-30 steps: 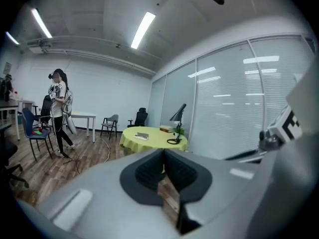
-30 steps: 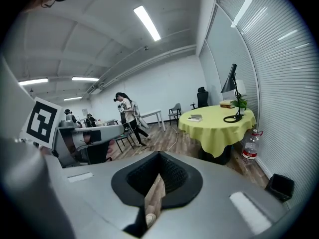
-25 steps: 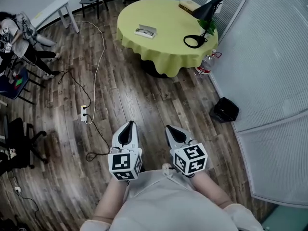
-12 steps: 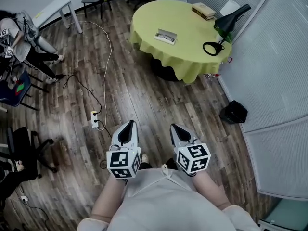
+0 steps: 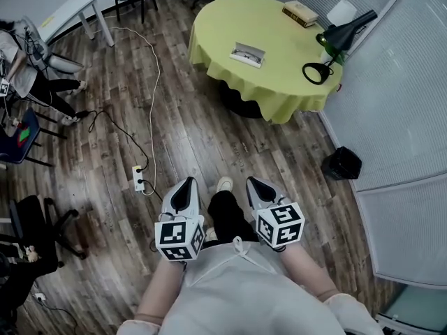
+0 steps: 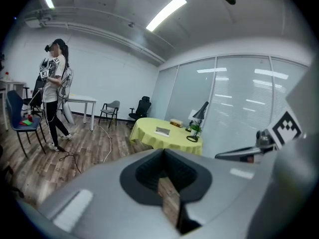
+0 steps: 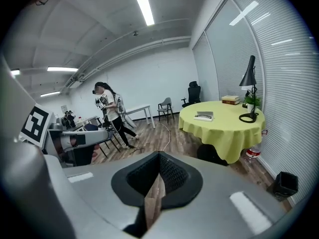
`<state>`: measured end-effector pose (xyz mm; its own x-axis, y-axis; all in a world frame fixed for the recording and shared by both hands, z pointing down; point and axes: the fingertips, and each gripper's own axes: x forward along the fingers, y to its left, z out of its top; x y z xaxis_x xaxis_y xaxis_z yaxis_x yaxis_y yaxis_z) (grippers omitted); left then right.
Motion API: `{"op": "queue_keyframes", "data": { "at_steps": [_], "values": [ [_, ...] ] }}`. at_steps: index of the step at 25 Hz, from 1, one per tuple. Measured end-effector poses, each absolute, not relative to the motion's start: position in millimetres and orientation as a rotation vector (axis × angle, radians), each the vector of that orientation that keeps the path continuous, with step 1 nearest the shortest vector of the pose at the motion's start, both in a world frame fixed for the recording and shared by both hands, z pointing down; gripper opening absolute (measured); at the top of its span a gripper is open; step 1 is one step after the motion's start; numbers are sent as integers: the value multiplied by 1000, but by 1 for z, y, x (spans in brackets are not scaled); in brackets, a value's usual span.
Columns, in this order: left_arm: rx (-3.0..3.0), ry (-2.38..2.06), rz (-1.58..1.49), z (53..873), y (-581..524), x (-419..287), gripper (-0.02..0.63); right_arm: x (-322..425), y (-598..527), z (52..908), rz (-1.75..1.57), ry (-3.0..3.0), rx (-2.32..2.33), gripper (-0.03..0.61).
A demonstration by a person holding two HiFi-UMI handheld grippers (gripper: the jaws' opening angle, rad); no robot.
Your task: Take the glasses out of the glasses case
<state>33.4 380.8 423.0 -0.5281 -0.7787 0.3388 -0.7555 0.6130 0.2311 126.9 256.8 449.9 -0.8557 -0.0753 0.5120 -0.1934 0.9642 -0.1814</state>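
A pale glasses case [image 5: 247, 54] lies on the round table with the yellow-green cloth [image 5: 279, 82], far ahead across the floor. It is too small to tell whether glasses are in it. The case [image 6: 162, 130] and the table [image 6: 164, 138] show small in the left gripper view. In the right gripper view the case [image 7: 204, 116] lies on the table [image 7: 224, 133] off to the right. My left gripper [image 5: 184, 184] and right gripper [image 5: 254, 184] are held side by side near my waist, both shut and empty, far from the table. Each gripper's own view shows the jaws pressed together, left gripper [image 6: 163, 156], right gripper [image 7: 158, 158].
A black desk lamp [image 5: 335, 44] and a book [image 5: 299, 12] share the table. A power strip [image 5: 140, 180] with cables lies on the wood floor to my left. A black bin [image 5: 341, 162] stands by the blinds. A person [image 5: 28, 68], chairs and a white bench [image 5: 73, 12] stand at the left.
The table has come nearer and shifted right in the head view. A leg and foot now step forward between the grippers. Both grippers stay shut at my waist.
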Motion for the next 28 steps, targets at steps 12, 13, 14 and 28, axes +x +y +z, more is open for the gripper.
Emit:
{"op": "queue_keyframes", "data": {
  "at_steps": [12, 13, 14, 28],
  "values": [
    [1239, -2421, -6, 417, 266, -104, 8, -20, 150, 449, 291, -2594, 124, -1],
    [1250, -2410, -4, 418, 250, -114, 8, -33, 137, 447, 292, -2598, 121, -1],
    [1262, -2399, 3, 419, 235, -124, 8, -45, 123, 447, 295, -2600, 122, -2],
    [1392, -2302, 27, 423, 77, -222, 8, -135, -13, 455, 331, -2609, 220, -1]
  ]
}}
